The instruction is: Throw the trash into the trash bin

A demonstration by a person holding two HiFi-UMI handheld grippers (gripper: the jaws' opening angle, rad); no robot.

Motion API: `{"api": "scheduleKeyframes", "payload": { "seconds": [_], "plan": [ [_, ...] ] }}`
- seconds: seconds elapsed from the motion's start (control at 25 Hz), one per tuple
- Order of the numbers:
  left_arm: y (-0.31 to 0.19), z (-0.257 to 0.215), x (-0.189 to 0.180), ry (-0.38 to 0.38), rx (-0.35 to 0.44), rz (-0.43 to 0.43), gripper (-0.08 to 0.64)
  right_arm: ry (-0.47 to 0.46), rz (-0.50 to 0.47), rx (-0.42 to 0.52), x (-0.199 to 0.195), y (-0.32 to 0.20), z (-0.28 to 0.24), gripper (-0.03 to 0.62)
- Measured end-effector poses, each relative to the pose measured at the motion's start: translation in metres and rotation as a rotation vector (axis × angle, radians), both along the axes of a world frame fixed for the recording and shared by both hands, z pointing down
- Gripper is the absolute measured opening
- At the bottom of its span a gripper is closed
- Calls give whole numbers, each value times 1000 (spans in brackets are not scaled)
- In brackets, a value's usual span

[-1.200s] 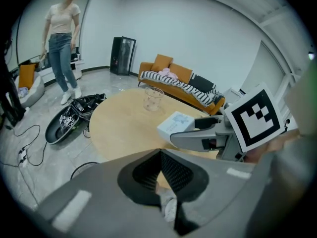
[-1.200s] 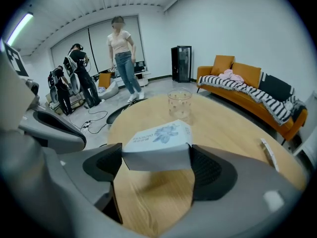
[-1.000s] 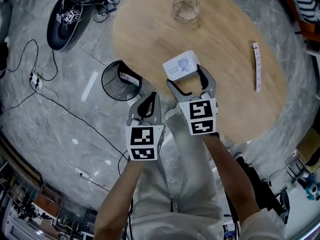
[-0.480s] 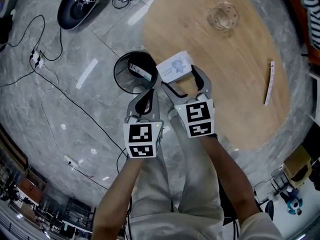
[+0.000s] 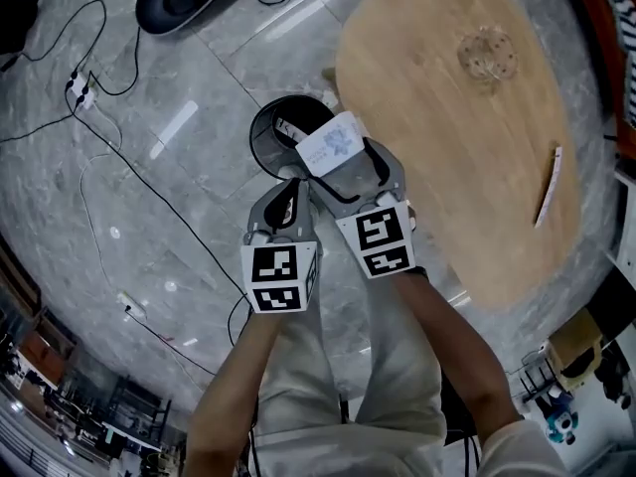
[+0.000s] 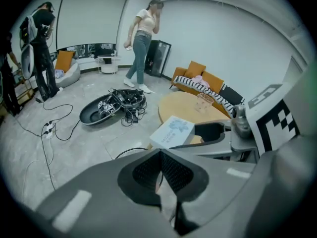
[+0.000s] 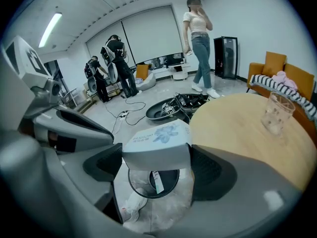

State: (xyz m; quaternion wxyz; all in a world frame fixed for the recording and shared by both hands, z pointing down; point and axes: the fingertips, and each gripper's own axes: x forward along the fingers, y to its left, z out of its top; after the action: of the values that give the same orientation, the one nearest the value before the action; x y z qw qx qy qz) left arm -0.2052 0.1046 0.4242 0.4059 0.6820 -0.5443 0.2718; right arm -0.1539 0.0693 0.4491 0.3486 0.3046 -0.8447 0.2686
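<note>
The right tool [image 7: 156, 163] was clamped on a pale box [image 7: 157, 139] with a blue flower print. Its pads pressed on two opposite sides, so the box hung level with the printed face up. The wide stance of the jaws fitted the box's width; it was a grip, not an open hand.

The box was held clear of the worktop [image 5: 447, 137] and over the floor [image 5: 149, 197], where the trash bin [image 7: 132, 181] stood just beside the worktop's edge. In the right gripper view the bin's dark mouth lay directly below the box, and a white wrapper [image 7: 156, 181] was already inside. That line-up suggests the carry was almost over and only the release was left. Letting go from there should drop the box into the bin, though one corner might catch the rim if the box tipped.

The left tool [image 6: 159, 168] hovered beside the right one with its jaws pressed together. It seemed to carry nothing. A pale patch below the pad seam was probably cloth behind the tool, but the view is too cramped to be sure. It looked parked there to stay out of the way.

On the worktop a glass [image 5: 485, 53] stood well apart from the bin, and a paper strip [image 5: 549, 185] lay near the far edge, possibly more trash.
</note>
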Motion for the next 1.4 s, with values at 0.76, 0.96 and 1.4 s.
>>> {"api": "scheduleKeyframes", "payload": {
  "seconds": [0.76, 0.96, 1.4],
  "plan": [
    [47, 100, -76, -38, -114, -16, 0, 56, -56, -64, -66, 33, 93, 462],
    [56, 123, -82, -33, -127, 0, 0, 73, -53, -89, -68, 43, 125, 462],
    [66, 166, -84, -24, -170, 43, 0, 123, -35, -147, -62, 61, 184, 462]
  ]
}}
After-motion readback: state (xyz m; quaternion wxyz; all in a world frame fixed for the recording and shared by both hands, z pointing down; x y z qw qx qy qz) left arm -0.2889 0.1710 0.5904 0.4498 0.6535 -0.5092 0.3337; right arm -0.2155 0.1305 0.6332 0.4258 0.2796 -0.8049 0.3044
